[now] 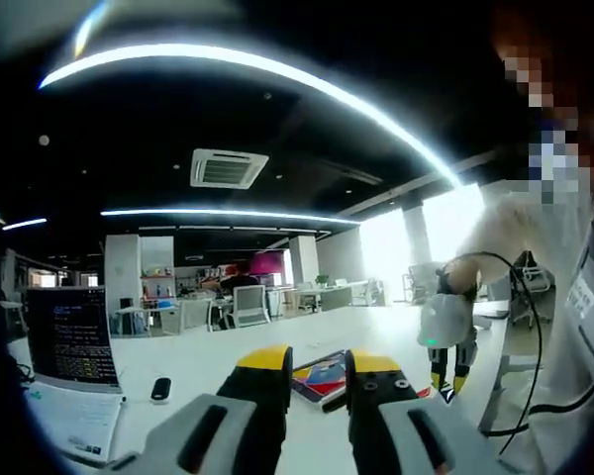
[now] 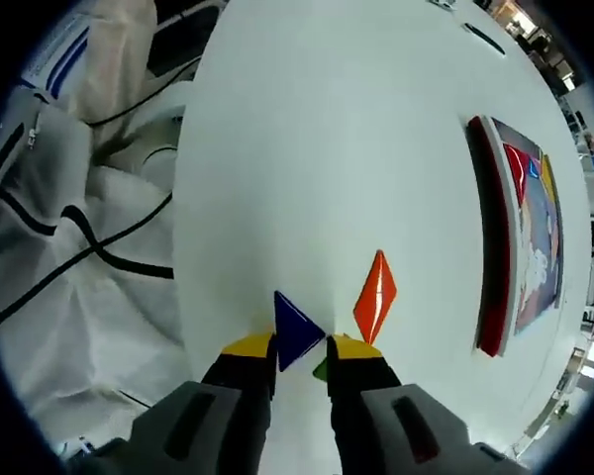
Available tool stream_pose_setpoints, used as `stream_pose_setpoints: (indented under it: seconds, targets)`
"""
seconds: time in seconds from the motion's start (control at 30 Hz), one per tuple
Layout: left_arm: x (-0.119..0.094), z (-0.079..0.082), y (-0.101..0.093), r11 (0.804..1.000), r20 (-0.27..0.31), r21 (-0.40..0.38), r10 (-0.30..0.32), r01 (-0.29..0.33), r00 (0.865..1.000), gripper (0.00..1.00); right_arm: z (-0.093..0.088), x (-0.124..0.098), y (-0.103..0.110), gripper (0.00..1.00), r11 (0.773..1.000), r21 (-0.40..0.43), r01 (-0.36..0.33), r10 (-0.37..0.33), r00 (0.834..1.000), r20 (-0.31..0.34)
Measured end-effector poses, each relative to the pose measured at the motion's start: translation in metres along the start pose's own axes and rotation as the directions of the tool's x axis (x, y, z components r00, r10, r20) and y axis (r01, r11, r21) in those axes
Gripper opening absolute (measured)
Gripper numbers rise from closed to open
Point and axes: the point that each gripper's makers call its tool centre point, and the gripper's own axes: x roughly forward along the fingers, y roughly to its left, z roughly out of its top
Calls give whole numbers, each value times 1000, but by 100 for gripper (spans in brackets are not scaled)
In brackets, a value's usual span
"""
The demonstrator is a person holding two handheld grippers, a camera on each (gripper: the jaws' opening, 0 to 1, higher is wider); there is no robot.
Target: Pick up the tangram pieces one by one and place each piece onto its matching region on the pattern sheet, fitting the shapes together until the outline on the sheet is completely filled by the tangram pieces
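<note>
My right gripper (image 2: 299, 346) has its jaws apart around the small dark blue plastic triangle (image 2: 295, 330) lying flat on the white table (image 2: 307, 129). It looks light, hard and slippery, so I'd pinch its straight edges. My left gripper (image 1: 313, 368) is also apart, holding nothing.

dark ceiling (image 1: 178, 109), bright windows (image 1: 416, 237), white table (image 2: 337, 148)

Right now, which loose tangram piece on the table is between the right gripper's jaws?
The dark blue triangle. It sits in the gap at the right gripper's yellow tips, while the orange diamond lies apart, further ahead. A green piece only peeks out beside one jaw.
</note>
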Motion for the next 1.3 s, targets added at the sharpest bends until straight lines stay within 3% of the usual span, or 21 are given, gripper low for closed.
stream_pose_setpoints:
  seconds: [0.17,0.27,0.37,0.43,0.53,0.67,0.7,0.83,0.97,1.13,1.2,1.27,1.3]
  targets:
    - [4,-5,-1,1000,-25,12,4,-4,1000,24,4,0,3,21,990,-142,2,-4,1000,-18]
    - [3,-4,-3,1000,-23,16,-3,3,1000,24,3,0,1,20,997,-81,1,-4,999,-37]
    - [1,-3,-2,1000,-19,15,2,-2,1000,24,4,-1,0,18,999,-18,-31,30,999,-13]
    - [1,-4,-1,1000,-22,15,6,-5,1000,24,1,-5,-3,17,999,-24,-38,38,999,-21]
    - [-1,-5,1,1000,-24,12,10,-10,1000,24,8,-29,-22,17,998,-57,-39,40,999,24]
    - [0,-4,3,1000,-18,7,12,-12,1000,24,15,-69,-70,17,994,-102,31,-26,998,55]
    - [0,-5,3,1000,-18,7,12,-11,1000,24,17,-81,-98,17,985,-139,100,-94,994,54]
    - [0,-6,2,1000,-24,9,8,-8,1000,24,27,-101,-172,17,970,-135,200,-197,980,39]
    - [0,-6,3,1000,-25,7,13,-13,1000,24,42,-85,-222,17,942,-233,243,-250,968,-2]
    - [-1,-9,11,1000,-23,-3,22,-22,999,24,63,-54,-251,17,931,-288,226,-239,971,-11]
    - [-1,-11,14,1000,-26,-7,30,-30,999,24,63,-47,-259,17,926,-304,225,-247,968,-35]
    - [-2,-12,17,999,-29,-10,36,-37,999,24,61,-41,-277,17,898,-379,224,-274,958,-83]
    - [-2,-12,18,999,-29,-12,37,-38,999,24,61,-40,-281,17,900,-370,230,-280,956,-88]
